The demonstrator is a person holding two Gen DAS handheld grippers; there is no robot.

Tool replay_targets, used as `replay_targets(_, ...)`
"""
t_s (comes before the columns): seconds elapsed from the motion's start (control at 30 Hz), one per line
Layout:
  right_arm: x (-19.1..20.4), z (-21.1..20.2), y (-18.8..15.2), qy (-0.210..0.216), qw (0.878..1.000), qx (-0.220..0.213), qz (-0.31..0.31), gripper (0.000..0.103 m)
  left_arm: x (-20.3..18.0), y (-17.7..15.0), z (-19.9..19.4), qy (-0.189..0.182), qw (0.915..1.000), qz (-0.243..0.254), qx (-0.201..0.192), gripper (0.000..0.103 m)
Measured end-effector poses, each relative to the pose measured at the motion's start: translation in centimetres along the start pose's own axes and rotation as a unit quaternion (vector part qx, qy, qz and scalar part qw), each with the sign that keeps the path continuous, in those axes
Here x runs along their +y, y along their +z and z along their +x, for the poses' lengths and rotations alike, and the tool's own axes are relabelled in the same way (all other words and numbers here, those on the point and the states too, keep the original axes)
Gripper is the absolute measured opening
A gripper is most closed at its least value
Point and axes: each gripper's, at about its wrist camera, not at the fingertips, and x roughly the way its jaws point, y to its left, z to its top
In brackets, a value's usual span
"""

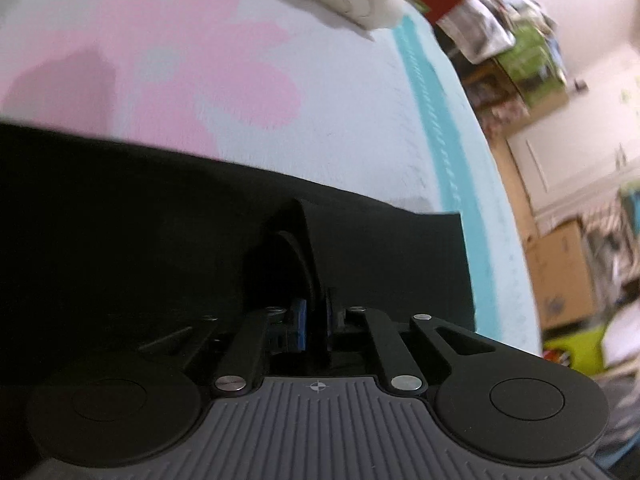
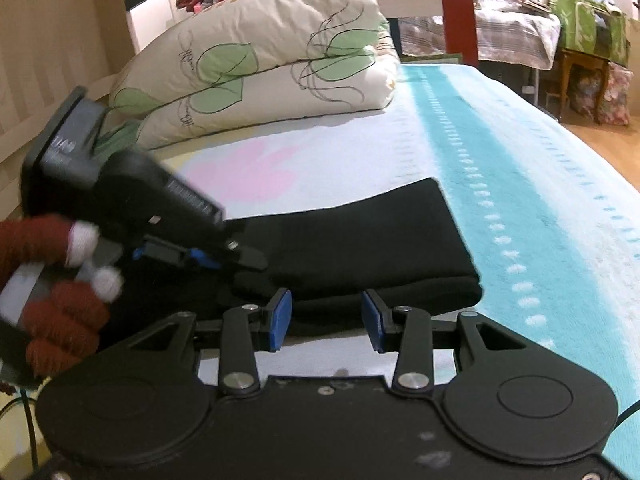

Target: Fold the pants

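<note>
Pants (image 2: 360, 248), black and already doubled into a thick band, lie across the bed (image 2: 520, 184) on its pale cover with the teal stripe, their rounded fold edge nearest the right tool and one squared end toward the stripe. Judging from that shape, the folding is well along, with a last fold or a tidying of the bundle in hand. The left tool (image 1: 316, 316) has its blue pads drawn close together with a ridge of the black cloth standing up between them, so it appears clamped on the pants; in the right wrist view it shows at the left end of the bundle (image 2: 224, 256), held by a hand in a red and white glove (image 2: 68, 292). The right tool (image 2: 326, 320) stands wide apart with nothing between its pads, just short of the near fold edge. The next move probably calls for the right tool to close on that edge so both ends can be carried over together, keeping the layers from sliding apart. Counted: one pair of pants, two tools, one gloved hand in view, and two stacked pillows (image 2: 260, 76) at the head of the bed.
</note>
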Motion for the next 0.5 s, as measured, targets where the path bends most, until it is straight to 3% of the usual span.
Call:
replay_targets(0.3,-1.9,2.1,3.4,-0.033,0.999,-0.02,0.021,0.039,1.4,0.9,-2.2,0.021,0.9989,0.04,-0.015,0.008)
replay_targets(0.33,-2.2,3.1,4.2,-0.04,0.999,-0.017,0.021,0.03,1.6,1.0,-2.1,0.02,0.999,0.039,-0.012,0.008)
replay_targets(0.37,-2.4,4.1,4.8,-0.043,0.999,-0.009,0.021,0.012,1.7,1.0,-1.9,0.019,0.9991,0.038,-0.008,0.008)
replay_targets(0.4,-2.7,5.2,5.4,-0.044,0.999,0.001,0.026,0.003,1.8,1.0,-1.6,0.02,0.999,0.04,-0.005,0.008)
replay_targets(0.5,-3.8,8.2,6.7,-0.049,0.997,0.016,0.049,0.002,2.0,0.7,-1.1,0.015,0.999,0.042,0.001,0.009)
